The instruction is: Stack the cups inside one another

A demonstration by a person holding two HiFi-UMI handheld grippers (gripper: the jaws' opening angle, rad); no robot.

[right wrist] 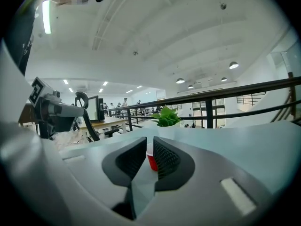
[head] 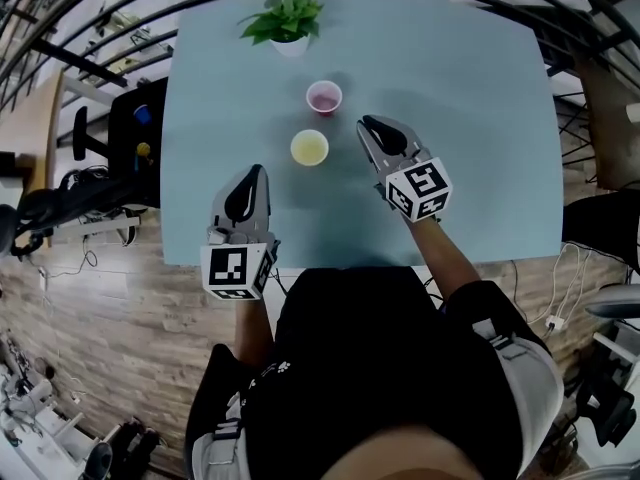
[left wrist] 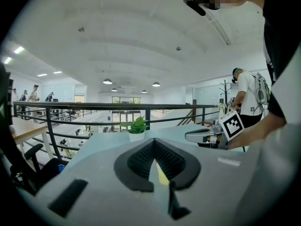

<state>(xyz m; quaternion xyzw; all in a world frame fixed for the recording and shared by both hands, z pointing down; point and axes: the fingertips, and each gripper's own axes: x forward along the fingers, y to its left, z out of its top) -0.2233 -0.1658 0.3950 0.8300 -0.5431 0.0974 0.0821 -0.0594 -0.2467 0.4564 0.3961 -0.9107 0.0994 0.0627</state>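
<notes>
A pale blue-grey table (head: 480, 118) fills the upper middle of the head view, with a wood-pattern floor (head: 120, 308) below its near edge. The person (head: 400, 368) in a dark top stands at that near edge, both forearms reaching over it.

The left gripper (head: 259, 170) lies over the near left part of the table and points away from the person. Its own view shows the ribbed black pads meeting at their tips, clenched on nothing, with a sliver of yellow seen behind them. The right gripper (head: 366, 123) is further out over the table, angled toward the middle. Its pads stand a narrow slit apart, loose and gripping nothing, and a strip of red cup shows through that slit, well beyond them on the table.

A small leafy green plant (head: 285, 13) in a white pot stands at the far edge of the table.

The two cups stand upright and unstacked near the table's middle, apart from each other. The pink cup (head: 323, 96) is the farther one, between the plant and the other cup, near the right gripper's tip. From above it has a pale rim and a pink-red inside; from the side it is red with a white rim. The yellow cup (head: 309, 147) is nearer the person, pale yellow inside and at the rim, between the two grippers' tips and touching neither.
</notes>
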